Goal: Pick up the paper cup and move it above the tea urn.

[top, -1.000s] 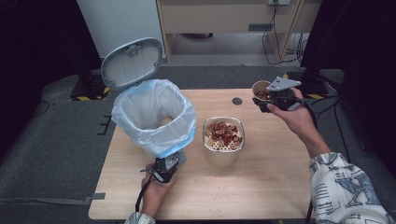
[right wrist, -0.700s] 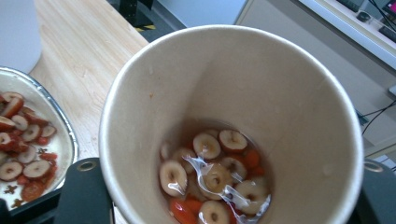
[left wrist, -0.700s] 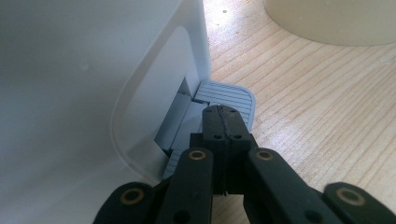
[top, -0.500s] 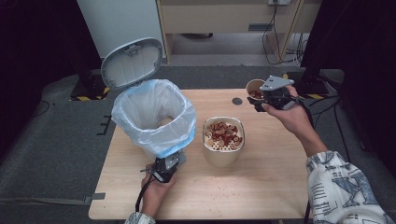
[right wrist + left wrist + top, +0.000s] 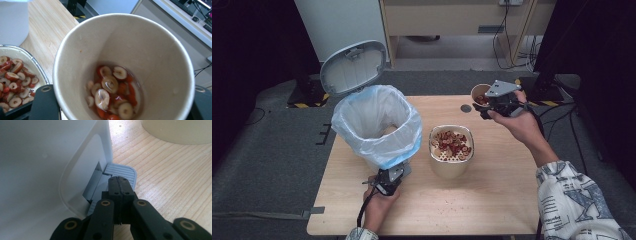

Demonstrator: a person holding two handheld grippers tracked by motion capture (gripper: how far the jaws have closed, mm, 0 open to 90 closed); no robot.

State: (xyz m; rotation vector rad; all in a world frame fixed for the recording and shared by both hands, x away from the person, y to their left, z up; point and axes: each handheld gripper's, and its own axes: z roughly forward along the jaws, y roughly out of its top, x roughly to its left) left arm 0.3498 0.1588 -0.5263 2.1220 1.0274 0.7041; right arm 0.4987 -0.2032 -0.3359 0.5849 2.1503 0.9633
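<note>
We hold the paper cup (image 5: 479,93) of sliced dates in our right tongs (image 5: 490,105), beyond the strainer bowl (image 5: 451,155), while our left tongs (image 5: 388,181), closed tight, press the bin's pedal (image 5: 121,171).

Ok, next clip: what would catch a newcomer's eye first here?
Probably the white pedal bin with its blue liner, lid up, at the table's left, with the shut left gripper pressing its grey pedal. Next, the paper cup of red-and-white fruit slices gripped by the right gripper, beyond a strainer bowl of similar slices.
</note>
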